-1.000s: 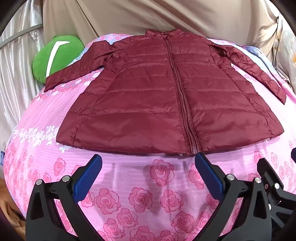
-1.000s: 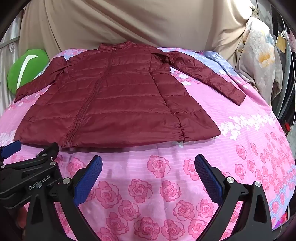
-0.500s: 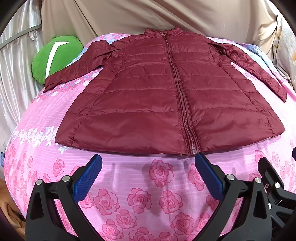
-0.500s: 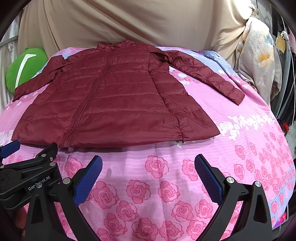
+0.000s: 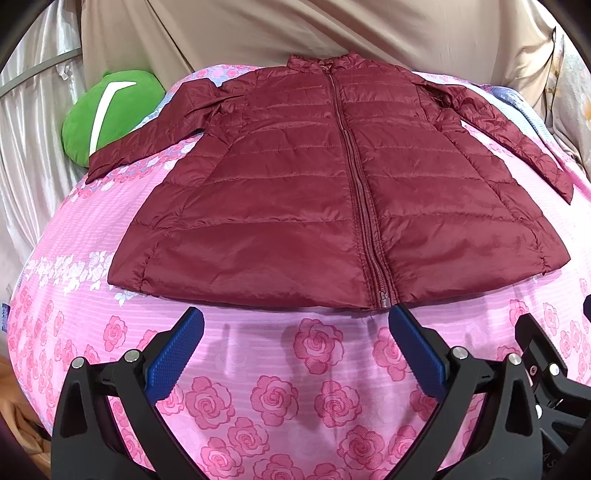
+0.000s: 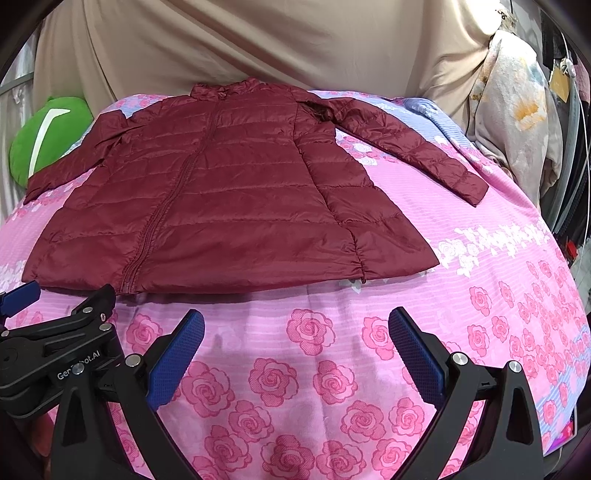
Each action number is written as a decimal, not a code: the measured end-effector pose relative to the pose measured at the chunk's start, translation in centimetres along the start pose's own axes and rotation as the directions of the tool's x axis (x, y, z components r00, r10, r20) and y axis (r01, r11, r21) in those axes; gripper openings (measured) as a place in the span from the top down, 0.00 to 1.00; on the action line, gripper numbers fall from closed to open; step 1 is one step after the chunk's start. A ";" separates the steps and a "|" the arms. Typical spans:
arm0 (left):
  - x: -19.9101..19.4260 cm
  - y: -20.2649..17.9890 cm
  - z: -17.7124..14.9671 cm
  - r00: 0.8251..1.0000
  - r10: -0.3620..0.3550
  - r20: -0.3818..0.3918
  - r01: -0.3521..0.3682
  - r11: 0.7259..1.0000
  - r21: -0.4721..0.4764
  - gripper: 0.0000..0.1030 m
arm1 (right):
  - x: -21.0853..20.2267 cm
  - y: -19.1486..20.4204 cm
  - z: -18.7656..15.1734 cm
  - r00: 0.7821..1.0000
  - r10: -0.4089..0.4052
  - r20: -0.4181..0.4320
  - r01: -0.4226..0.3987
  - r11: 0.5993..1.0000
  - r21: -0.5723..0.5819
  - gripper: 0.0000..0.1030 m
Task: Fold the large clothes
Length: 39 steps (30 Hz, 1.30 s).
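Note:
A dark red quilted jacket [image 5: 332,192] [image 6: 221,199] lies flat and zipped on a pink rose-print bed cover [image 5: 273,387] [image 6: 480,295], collar at the far side, both sleeves spread outward. My left gripper [image 5: 295,332] hovers open just short of the hem near the zipper's lower end, nothing between its blue pads. My right gripper [image 6: 295,332] is open too, a little in front of the hem's right half. The left gripper's body [image 6: 55,354] shows at the lower left of the right wrist view.
A green cushion [image 5: 107,114] [image 6: 44,136] rests at the far left by the left sleeve's cuff. Beige fabric [image 5: 258,33] hangs behind the bed. Clothes and cables [image 6: 517,122] hang at the right edge. The bed's front drops away below the grippers.
Both grippers have crept slightly forward toward the hem, so the jacket sits a bit lower and larger in view. Both stay open; the jacket has not moved.

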State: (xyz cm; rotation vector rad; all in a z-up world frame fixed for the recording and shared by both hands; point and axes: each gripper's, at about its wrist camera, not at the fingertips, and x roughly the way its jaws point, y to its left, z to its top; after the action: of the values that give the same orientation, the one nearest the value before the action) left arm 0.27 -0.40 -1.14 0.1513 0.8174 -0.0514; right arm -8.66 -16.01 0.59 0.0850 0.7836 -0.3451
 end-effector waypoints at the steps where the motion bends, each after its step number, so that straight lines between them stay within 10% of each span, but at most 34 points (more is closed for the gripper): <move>1: 0.0 0.0 0.0 1.000 0.000 0.000 0.000 1.000 0.000 0.05 | 0.0 0.0 0.0 1.000 0.001 0.000 -0.001 1.000 0.000 0.05; 39: 0.6 0.5 -0.9 1.000 -0.002 -0.016 0.001 1.000 -0.007 0.05 | 0.0 0.1 -0.3 1.000 -0.004 -0.011 0.004 1.000 0.006 0.05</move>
State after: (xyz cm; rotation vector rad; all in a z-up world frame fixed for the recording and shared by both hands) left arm 0.08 0.21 -2.11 0.1446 0.8335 -0.0487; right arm -8.84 -15.80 0.37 0.0909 0.7938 -0.3515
